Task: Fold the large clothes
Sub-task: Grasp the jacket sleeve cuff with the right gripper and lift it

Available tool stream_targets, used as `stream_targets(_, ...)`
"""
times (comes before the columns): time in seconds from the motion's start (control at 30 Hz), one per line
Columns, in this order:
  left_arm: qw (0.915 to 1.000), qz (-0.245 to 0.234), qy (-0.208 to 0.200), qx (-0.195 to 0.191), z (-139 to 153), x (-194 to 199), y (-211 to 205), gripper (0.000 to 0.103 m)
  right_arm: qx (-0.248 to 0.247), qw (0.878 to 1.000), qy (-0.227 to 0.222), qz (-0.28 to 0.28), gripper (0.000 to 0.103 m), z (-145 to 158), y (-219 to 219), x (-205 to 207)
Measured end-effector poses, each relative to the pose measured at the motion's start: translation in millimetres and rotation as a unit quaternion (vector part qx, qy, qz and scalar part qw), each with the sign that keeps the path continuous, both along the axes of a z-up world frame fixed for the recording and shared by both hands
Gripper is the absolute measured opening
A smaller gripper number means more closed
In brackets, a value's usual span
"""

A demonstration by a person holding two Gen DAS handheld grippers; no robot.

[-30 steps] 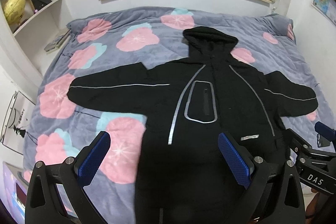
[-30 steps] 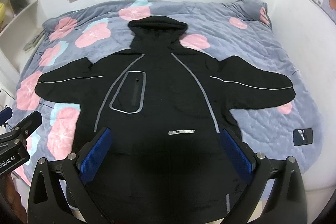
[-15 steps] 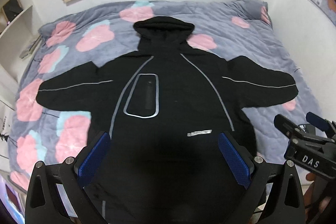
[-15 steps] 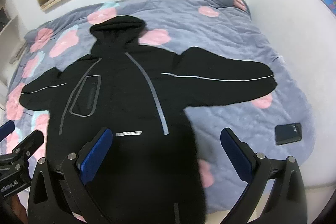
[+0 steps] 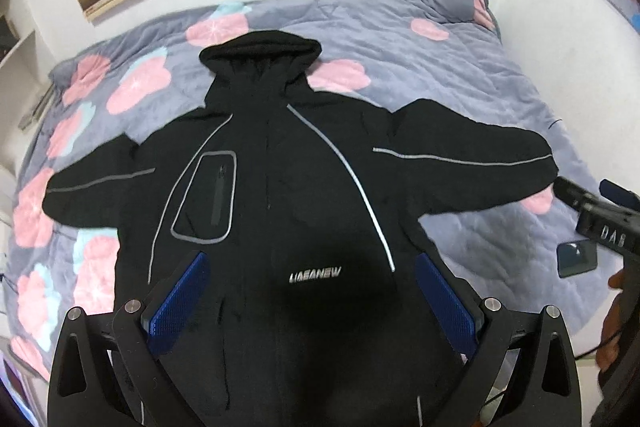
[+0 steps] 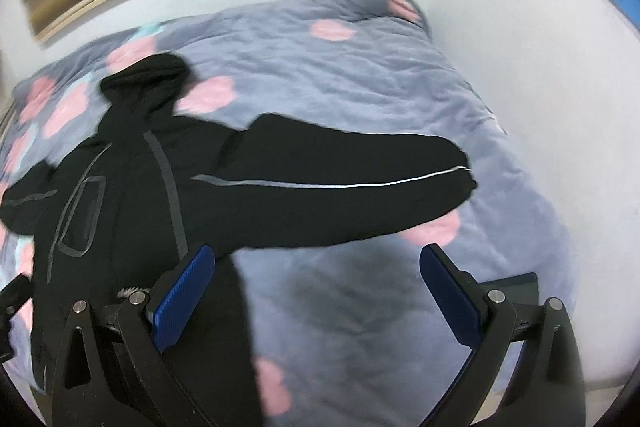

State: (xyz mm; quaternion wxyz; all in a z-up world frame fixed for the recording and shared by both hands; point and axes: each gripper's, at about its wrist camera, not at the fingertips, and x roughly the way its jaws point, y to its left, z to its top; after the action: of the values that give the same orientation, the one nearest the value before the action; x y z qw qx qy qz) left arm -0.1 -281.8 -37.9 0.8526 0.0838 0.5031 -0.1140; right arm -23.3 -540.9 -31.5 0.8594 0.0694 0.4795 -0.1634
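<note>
The left gripper [image 5: 312,301] hovers above the near, lower part of the black jacket [image 5: 280,195], its blue pads [image 5: 178,301] spread wide with nothing between them. The jacket lies flat and face up on the floral bedspread [image 5: 460,75], hood [image 5: 260,51] toward the far wall, both sleeves stretched out to left and right (grey piping runs along each, and a white logo sits low on the chest).

To the right, the right gripper [image 6: 318,291] is held low over the bedspread just past the jacket's right edge, with the right sleeve [image 6: 360,187] lying straight across beyond its fingers. Its jaws too stand fully apart and grip nothing; this view is blurred. In the left wrist view its tip shows at the right edge, close to the sleeve's cuff [image 5: 540,163]. A dark phone [image 5: 577,259] rests on the bedspread near the right gripper.
</note>
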Motion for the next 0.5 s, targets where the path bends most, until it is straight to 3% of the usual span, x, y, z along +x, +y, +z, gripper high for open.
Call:
stream_targets(0.23,0.9996,0.003,0.006,0.028,-13,36,-29,0.102,0.01,0.997,0.002,-0.074,0.103,-39,-100,21)
stream_targets(0.33,0.9989,0.004,0.017,0.043,-27,58,-38,0.102,0.022,0.994,0.008,-0.104,0.094,-67,-146,29)
stream_targets(0.5,0.9975,-0.002,0.016,0.069,-53,96,-58,0.102,0.102,0.982,-0.004,-0.158,0.091,-116,-226,31)
